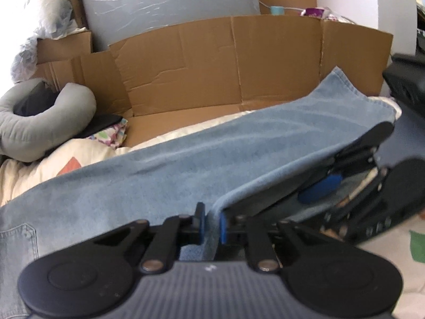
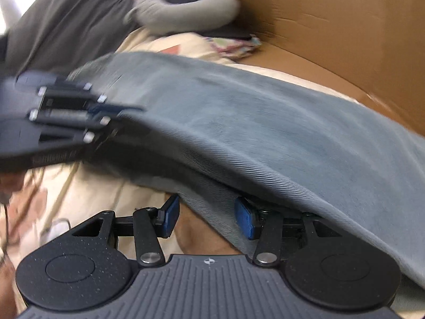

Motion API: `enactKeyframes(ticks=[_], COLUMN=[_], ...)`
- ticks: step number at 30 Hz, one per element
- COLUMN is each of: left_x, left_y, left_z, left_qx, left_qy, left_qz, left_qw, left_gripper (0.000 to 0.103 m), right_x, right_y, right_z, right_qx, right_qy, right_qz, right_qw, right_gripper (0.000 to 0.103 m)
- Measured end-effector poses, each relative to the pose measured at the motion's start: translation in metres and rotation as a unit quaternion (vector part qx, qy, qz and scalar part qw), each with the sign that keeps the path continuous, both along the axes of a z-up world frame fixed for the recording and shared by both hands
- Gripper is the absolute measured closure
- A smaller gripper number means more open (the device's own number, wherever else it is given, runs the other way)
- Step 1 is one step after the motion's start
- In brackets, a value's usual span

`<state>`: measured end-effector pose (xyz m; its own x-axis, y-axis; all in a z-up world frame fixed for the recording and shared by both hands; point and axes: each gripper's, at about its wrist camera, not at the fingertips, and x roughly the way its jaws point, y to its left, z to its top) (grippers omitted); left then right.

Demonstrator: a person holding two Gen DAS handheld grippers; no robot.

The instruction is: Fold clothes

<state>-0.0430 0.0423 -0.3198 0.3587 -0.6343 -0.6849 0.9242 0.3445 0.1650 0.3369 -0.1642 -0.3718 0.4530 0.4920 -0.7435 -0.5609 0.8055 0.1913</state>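
Left tongs (image 1: 212, 222) pinching jeans (image 1: 202, 156) fold, right tongs (image 2: 207, 219) apart under denim, cardboard box (image 1: 212, 61) behind

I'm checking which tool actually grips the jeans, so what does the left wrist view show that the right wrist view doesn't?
Only the left wrist view shows the left tool pinching a fold of the blue jeans between its pads, a back pocket, and the grey sheet behind the cardboard.

Only the right wrist view shows the right tool with its pads apart, denim draped over one pad, and a dark grey cushion.

Both show the jeans, the cardboard, the grey neck pillow, the cream bedding and the other tool.
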Motion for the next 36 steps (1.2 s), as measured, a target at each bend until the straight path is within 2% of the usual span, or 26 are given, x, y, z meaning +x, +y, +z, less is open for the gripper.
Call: enactKeyframes(ticks=[4,8,10,11,12,14,21,27,30,36], left_x=[0.002,0.003,0.002,0.002,0.002,0.002,0.0,-0.009,-0.012,-0.029], left_y=[0.0,0.001,0.002,0.002,0.002,0.003,0.005,0.008,0.006,0.005], left_z=[0.002,0.001,0.001,0.001,0.001,0.001,0.0,-0.011,-0.026,-0.061], left_qx=[-0.003,-0.001,0.0,0.0,0.0,0.0,0.006,0.023,0.041,0.088], left_qy=[0.001,0.007,0.007,0.006,0.006,0.006,0.008,0.008,0.006,-0.041], left_qz=[0.001,0.001,0.0,-0.001,-0.002,-0.003,-0.013,-0.032,-0.039,-0.08], left_qw=[1.0,1.0,1.0,1.0,1.0,1.0,0.9999,0.9992,0.9984,0.992], left_gripper=[0.092,0.092,0.092,0.092,0.092,0.092,0.092,0.093,0.093,0.093], right_x=[-0.006,-0.005,-0.003,-0.003,-0.003,-0.002,-0.02,-0.023,-0.024,-0.026], right_y=[0.016,0.027,0.028,0.029,0.028,0.025,0.014,0.013,0.012,0.009], right_z=[-0.001,-0.009,-0.012,-0.013,-0.013,-0.01,0.002,-0.001,-0.003,-0.005], right_qx=[-0.035,-0.069,-0.08,-0.086,-0.091,-0.088,-0.075,-0.073,-0.072,-0.066], right_qy=[-0.028,-0.026,-0.031,-0.036,-0.04,-0.037,-0.031,-0.021,-0.016,-0.001], right_qz=[0.044,0.062,0.063,0.064,0.064,0.07,0.087,0.09,0.092,0.089], right_qw=[0.998,0.995,0.994,0.994,0.993,0.993,0.993,0.993,0.993,0.994], right_gripper=[0.051,0.056,0.066,0.087,0.096,0.1,0.102,0.103,0.103,0.103])
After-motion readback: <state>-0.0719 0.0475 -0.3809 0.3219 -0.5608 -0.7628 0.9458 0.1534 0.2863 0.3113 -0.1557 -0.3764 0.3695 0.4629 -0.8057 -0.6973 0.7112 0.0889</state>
